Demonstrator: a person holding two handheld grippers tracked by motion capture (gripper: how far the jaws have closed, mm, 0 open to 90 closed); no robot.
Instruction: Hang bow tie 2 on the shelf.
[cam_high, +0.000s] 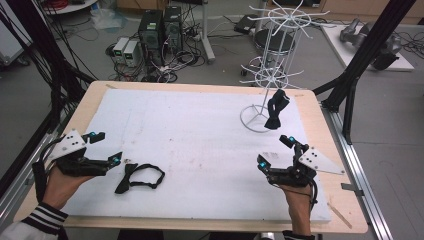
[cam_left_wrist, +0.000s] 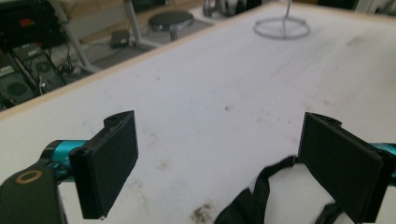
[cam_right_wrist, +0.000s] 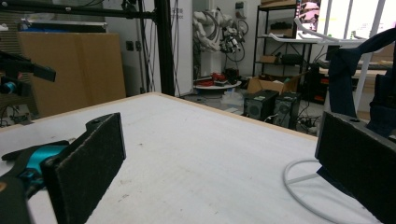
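Observation:
A black bow tie (cam_high: 131, 175) with a looped strap lies flat on the white board near the front left. My left gripper (cam_high: 109, 147) stands open just left of it, apart from it. In the left gripper view the bow tie (cam_left_wrist: 252, 201) lies low between the open jaws of the left gripper (cam_left_wrist: 219, 128), close to the right jaw. A second dark bow tie (cam_high: 276, 108) hangs on the white wire rack (cam_high: 272, 75) at the back right. My right gripper (cam_high: 274, 151) is open in front of the rack with nothing in it. In the right gripper view, past that gripper (cam_right_wrist: 219, 140), the hanging tie (cam_right_wrist: 348, 65) shows at the right.
The white board (cam_high: 200, 135) covers most of the wooden table (cam_high: 310, 107). The rack's ring base (cam_high: 256, 118) rests on the board. Black frame posts (cam_high: 367, 47) rise at the right and left. Computer towers (cam_high: 160, 27) and cables sit on the floor behind.

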